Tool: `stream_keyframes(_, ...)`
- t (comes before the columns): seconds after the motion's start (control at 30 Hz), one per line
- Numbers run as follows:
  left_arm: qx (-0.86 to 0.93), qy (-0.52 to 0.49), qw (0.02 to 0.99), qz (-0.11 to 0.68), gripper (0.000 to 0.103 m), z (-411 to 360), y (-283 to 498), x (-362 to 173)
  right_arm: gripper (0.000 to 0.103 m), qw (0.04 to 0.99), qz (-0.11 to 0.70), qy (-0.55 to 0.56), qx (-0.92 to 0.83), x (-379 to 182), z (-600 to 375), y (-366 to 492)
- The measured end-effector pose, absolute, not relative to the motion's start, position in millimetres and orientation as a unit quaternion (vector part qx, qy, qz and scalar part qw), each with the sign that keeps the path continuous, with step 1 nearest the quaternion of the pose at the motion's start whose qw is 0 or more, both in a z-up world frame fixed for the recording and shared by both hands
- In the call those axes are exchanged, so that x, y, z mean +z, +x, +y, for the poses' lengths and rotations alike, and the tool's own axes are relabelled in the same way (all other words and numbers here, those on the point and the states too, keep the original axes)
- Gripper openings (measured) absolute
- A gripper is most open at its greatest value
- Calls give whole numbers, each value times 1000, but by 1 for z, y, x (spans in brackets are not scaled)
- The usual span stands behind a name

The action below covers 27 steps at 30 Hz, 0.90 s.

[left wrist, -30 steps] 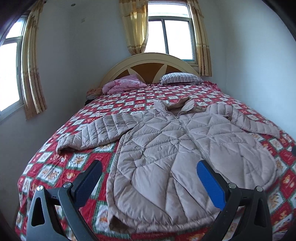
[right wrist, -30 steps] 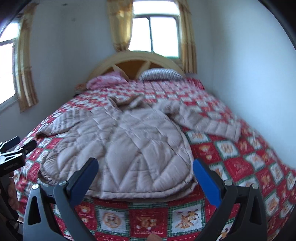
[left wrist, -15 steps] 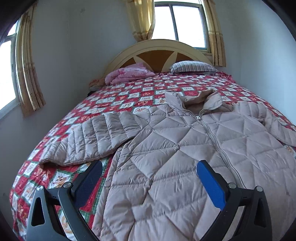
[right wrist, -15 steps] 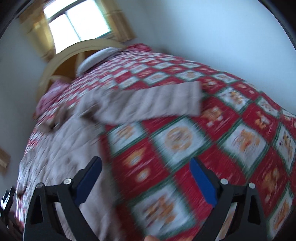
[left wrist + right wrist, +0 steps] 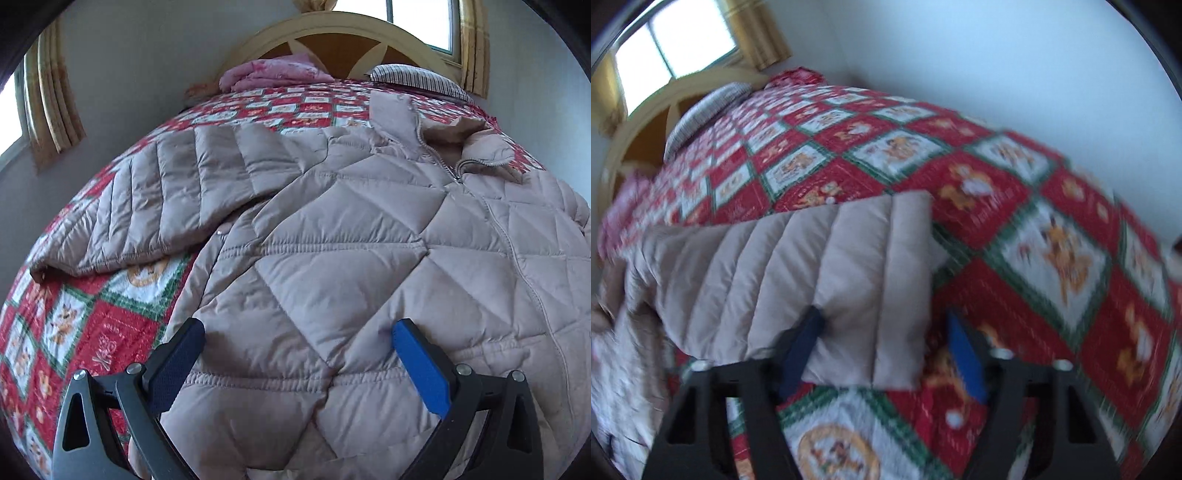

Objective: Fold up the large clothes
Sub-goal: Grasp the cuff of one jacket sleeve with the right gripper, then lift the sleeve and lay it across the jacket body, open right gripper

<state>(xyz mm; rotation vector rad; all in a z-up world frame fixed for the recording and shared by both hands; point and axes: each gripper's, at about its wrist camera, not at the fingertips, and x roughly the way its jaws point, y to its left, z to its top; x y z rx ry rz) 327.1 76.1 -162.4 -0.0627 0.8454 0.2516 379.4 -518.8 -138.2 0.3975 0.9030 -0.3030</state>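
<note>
Quilted jacket [image 5: 369, 258] lies spread face up on the bed [image 5: 66, 325]. Right gripper [image 5: 886, 350], fingers half open, straddles the sleeve cuff [image 5: 871, 295] at lower centre: bite deep before closing. Left gripper [image 5: 295, 365] hovers wide open, holding nothing, above the hem.

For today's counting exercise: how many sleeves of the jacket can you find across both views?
2: one sleeve spread left of the jacket body; the other sleeve before the right gripper.
</note>
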Motion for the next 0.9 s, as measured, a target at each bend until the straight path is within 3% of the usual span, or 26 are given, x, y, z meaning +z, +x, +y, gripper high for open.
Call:
stream_keyframes(0.1,118,-37,905,406,102,76,325,-163,13,874,433,177,-130,-135,-519,385)
stream_keyframes(0.17,117,-35,907,404,102,75,323,-163,11,880,422,170,-138,-127,-526,389)
stream_keyframes(0.37,112,-42,909,399,102,75,323,-164,9,914,345,94,-192,-56,-532,399)
stream_keyframes(0.63,107,-52,911,394,102,77,321,-162,8,962,204,-76,-162,71,-424,410)
stream_keyframes(0.9,99,-65,913,390,102,80,319,-161,8,964,104,-237,-60,98,-270,391)
